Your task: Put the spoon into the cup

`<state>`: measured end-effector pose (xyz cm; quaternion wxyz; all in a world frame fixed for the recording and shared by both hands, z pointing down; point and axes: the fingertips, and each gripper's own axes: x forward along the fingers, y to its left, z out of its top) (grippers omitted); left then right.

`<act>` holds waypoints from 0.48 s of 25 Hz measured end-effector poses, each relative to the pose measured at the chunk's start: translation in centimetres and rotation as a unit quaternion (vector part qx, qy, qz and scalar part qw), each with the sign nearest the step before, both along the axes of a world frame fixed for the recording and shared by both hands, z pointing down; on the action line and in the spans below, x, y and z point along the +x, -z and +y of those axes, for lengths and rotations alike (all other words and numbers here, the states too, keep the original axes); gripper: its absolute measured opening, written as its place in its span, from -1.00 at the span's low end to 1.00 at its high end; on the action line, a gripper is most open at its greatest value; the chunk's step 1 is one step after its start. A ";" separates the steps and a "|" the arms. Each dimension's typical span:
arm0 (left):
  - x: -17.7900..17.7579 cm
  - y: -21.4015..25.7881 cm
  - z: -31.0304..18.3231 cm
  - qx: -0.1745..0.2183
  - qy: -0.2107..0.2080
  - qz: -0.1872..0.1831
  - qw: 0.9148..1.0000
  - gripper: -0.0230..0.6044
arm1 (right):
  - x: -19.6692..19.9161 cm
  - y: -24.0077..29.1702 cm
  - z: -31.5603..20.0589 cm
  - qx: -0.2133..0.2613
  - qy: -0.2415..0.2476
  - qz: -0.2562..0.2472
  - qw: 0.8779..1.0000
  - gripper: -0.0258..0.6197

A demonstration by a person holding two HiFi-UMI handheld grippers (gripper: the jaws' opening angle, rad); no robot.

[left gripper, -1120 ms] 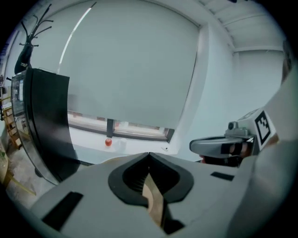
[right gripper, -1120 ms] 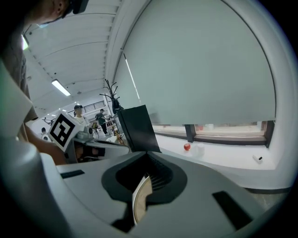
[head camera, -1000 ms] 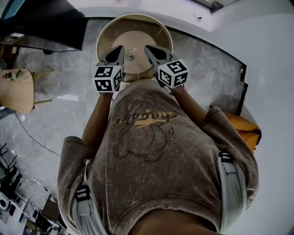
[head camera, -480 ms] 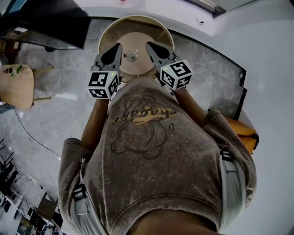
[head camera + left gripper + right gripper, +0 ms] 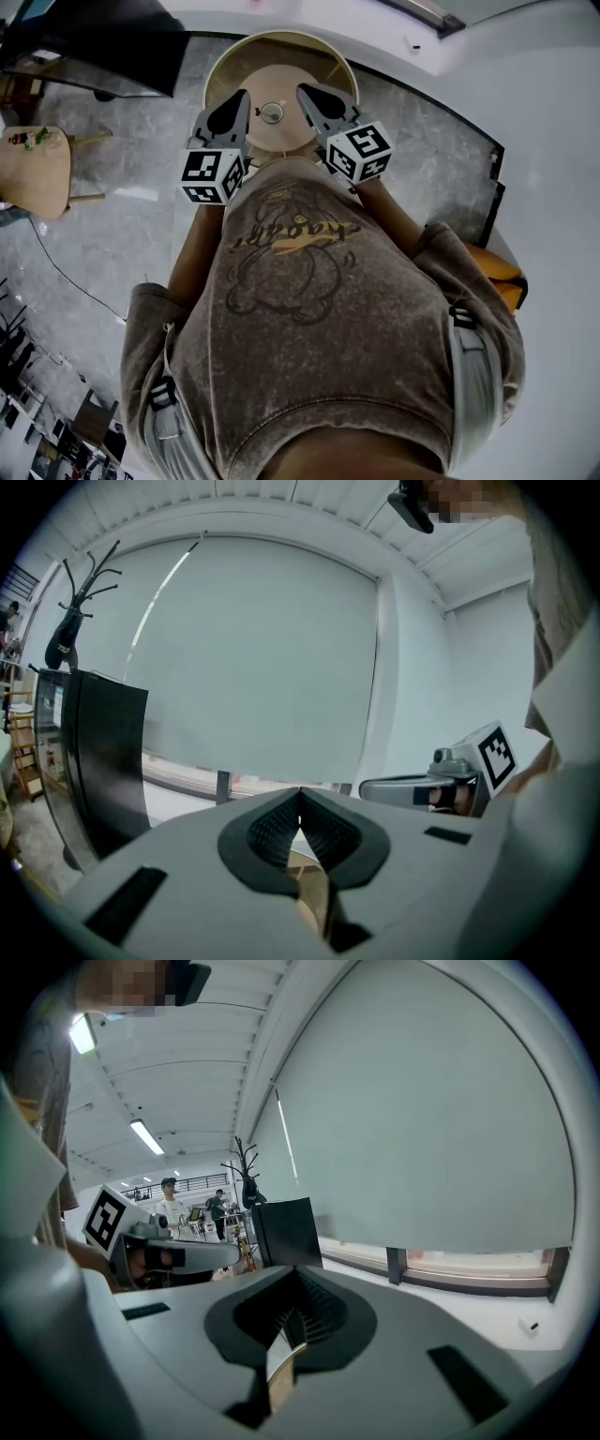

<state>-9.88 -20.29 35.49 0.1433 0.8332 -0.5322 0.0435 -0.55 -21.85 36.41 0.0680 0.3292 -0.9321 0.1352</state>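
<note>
Cup (image 5: 272, 112), tabletop (image 5: 281, 80) centre: contents too small to tell. Left hand-held gripper (image 5: 299, 794), right hand-held gripper (image 5: 295, 1277): jaws closed, empty; both slightly higher than a second ago.

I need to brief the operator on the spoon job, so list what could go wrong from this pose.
The left gripper and right gripper sit either side of the cup on the round table; a sideways swing might tip it. Both are shut and empty, and I cannot make out a spoon, so any pick needs the jaws opened first. Neither gripper view shows the cup, so aiming may be off.
</note>
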 end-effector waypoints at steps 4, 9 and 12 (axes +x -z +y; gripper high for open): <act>-0.3 0.1 0.0 -0.002 0.003 0.002 1.000 -0.87 | -0.4 0.2 0.1 0.001 0.003 0.001 1.000 -0.87; -0.5 -0.1 0.1 -0.007 0.005 0.002 1.000 -0.87 | -0.6 0.2 0.2 0.000 0.007 0.002 1.000 -0.87; -0.5 -0.5 0.3 -0.012 0.006 0.002 1.000 -0.87 | -0.6 0.1 0.4 0.000 0.009 0.003 1.000 -0.87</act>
